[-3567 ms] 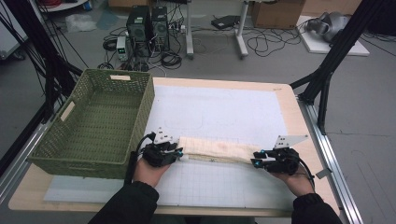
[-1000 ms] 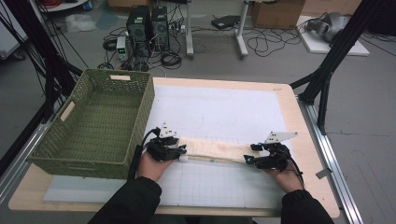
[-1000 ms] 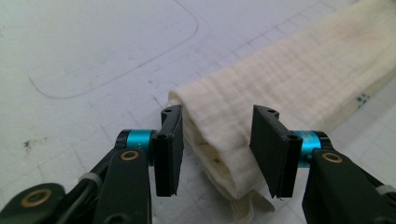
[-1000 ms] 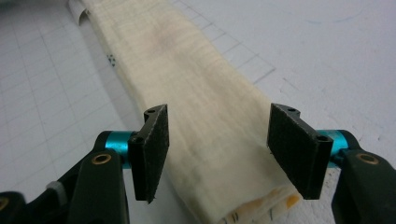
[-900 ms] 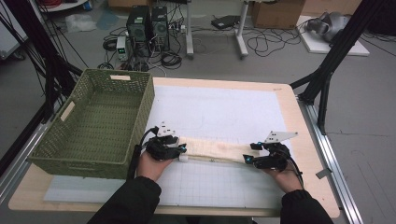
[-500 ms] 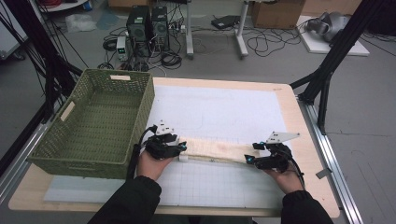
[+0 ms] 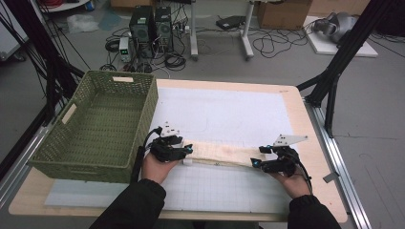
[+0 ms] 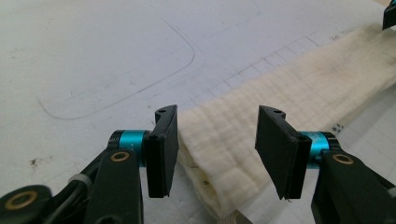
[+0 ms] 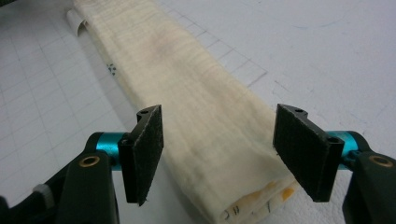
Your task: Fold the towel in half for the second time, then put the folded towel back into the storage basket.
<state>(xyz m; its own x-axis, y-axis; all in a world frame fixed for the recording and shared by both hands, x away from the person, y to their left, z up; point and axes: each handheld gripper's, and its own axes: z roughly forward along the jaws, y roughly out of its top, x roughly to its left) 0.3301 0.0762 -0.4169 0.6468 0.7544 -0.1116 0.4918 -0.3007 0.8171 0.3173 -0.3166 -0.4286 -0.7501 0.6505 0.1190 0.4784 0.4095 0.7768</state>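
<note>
Both tongs (image 7: 188,151) (image 7: 258,162) spread, just opening, straddling the folded cloth's (image 7: 222,153) ends.

- Left gripper (image 7: 187,151): held low in left hand (image 7: 157,164), fingers (image 8: 163,149) parted, just been opening, pointing toward the right.
- Right gripper (image 7: 257,161): held low in right hand (image 7: 293,181), fingers (image 9: 144,151) parted, pointing toward the left.

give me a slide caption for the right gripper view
Right tool open, its black pads either side of one end of a long folded cream cloth on the white gridded mat.
</note>
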